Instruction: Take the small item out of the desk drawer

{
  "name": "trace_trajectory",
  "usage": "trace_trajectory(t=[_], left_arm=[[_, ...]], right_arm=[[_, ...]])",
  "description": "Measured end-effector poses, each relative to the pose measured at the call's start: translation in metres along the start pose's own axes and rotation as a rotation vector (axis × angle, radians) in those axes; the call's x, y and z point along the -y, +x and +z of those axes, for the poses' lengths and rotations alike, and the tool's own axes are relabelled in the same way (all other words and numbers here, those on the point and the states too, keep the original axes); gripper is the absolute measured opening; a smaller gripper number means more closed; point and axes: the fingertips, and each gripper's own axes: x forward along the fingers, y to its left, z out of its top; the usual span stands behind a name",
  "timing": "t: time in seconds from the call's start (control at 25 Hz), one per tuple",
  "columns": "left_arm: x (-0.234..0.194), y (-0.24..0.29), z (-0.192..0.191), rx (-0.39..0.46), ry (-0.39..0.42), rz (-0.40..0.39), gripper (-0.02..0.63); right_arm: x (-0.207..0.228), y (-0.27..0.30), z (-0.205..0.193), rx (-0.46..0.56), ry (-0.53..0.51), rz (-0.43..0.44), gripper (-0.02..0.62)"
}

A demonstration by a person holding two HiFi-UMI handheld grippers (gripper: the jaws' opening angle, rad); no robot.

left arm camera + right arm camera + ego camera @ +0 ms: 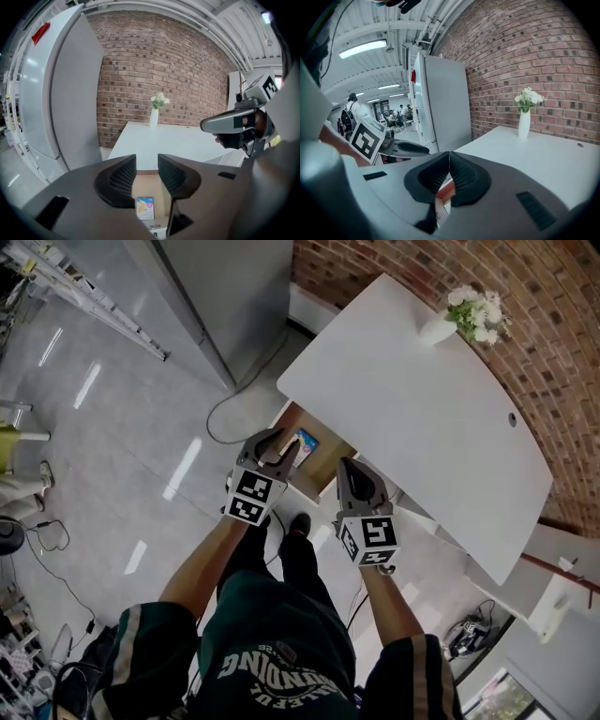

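1. My left gripper (146,171) sits at the lower centre of its own view. Its jaws are a modest way apart and have hold of nothing. In the head view it hangs left of centre, over the open drawer (323,461).
2. The small item (145,207) is a blue and white packet lying flat on the drawer's brown floor. I see it through the gap, below my pads and not yet between them.
3. To do this well, I judge I should spread the left jaws wider than the packet before going lower. Then I should tip steeper and bring a pad down on either side of it. A flat thing on a flat floor tends to slide rather than lift, so I would close slowly and keep clear of the drawer wall.
4. My right gripper (449,160) shows right of centre in the head view, beside the drawer. Its jaws are closed tip to tip and empty. I would keep it out of the left one's path.
5. The desk (422,399) and its vase (439,329) fill the upper right, well apart from the reach.
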Motion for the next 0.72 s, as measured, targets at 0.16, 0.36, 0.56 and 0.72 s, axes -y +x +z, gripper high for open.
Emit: trace_trajectory(t=[0.16, 0.36, 0.56, 0.72], left_arm=[[0.002, 0.011, -0.017, -0.031, -0.01, -0.015, 0.161], [0.005, 0.028, -0.042, -0.078, -0.017, -0.04, 0.199], [0.007, 0.048, -0.07, -0.137, -0.021, -0.047, 0.213], [0.008, 0.064, -0.092, -0.182, -0.03, -0.057, 0.238]], right_arm=[[0.0, 0.002, -0.014, -0.014, 0.034, -0.018, 0.025], [0.004, 0.007, -0.03, -0.035, 0.049, -0.041, 0.025], [0.013, 0.006, -0.047, -0.052, 0.092, -0.07, 0.025], [0.015, 0.009, -0.065, -0.076, 0.115, -0.08, 0.025]])
